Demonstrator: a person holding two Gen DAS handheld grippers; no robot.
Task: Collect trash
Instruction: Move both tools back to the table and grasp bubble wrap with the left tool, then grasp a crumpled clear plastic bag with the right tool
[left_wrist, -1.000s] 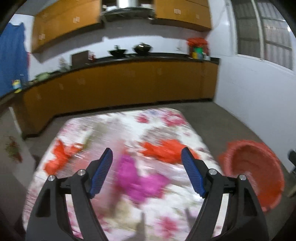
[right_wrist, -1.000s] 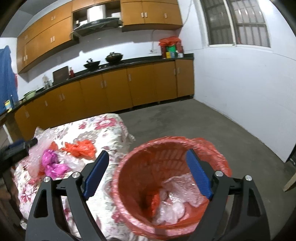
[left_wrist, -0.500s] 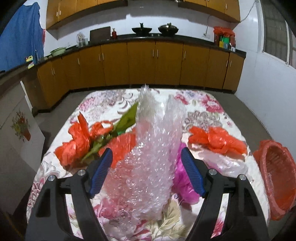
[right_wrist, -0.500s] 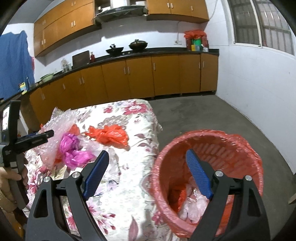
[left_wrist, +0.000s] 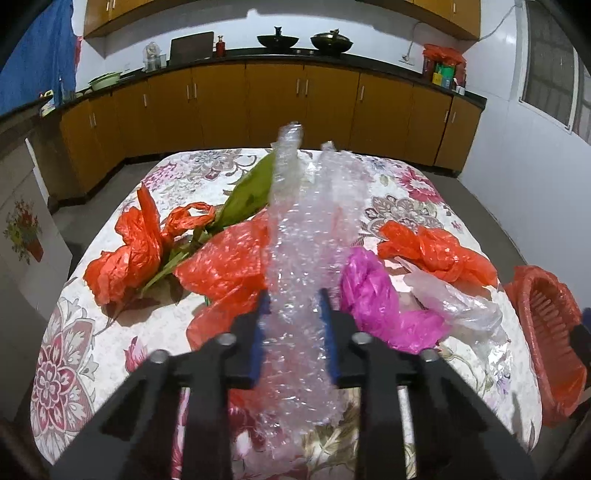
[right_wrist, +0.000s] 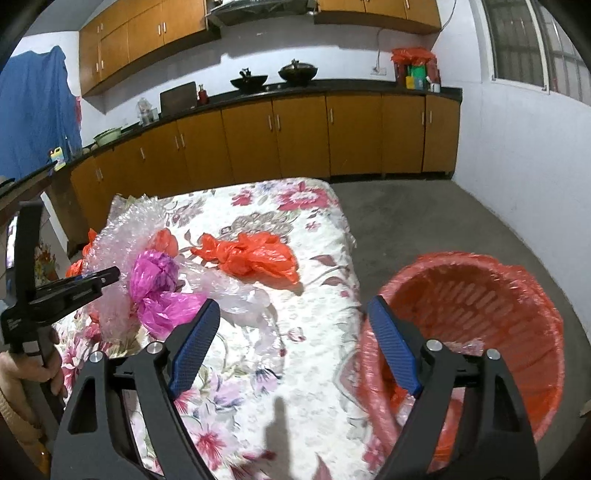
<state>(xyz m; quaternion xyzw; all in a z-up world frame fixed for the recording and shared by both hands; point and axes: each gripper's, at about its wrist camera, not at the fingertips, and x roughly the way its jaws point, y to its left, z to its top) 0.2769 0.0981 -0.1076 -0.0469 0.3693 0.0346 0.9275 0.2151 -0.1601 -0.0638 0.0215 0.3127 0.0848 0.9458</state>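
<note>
My left gripper (left_wrist: 293, 295) is shut on a sheet of clear bubble wrap (left_wrist: 306, 251) that stands up from the floral table (left_wrist: 66, 369); it also shows in the right wrist view (right_wrist: 122, 236). Around it lie a pink plastic bag (left_wrist: 373, 299), red plastic bags (left_wrist: 436, 254) (left_wrist: 129, 251), a clear bag (left_wrist: 454, 299) and a green leaf (left_wrist: 251, 195). My right gripper (right_wrist: 291, 314) is open and empty above the table's right edge, beside the red-lined trash basket (right_wrist: 480, 295).
The basket (left_wrist: 543, 332) stands on the concrete floor right of the table and holds clear plastic scraps. Orange cabinets (right_wrist: 295, 140) with a dark counter run along the far wall. A white wall lies to the right.
My left gripper has closed on the bubble wrap. My right gripper has swung left from over the basket toward the table.
</note>
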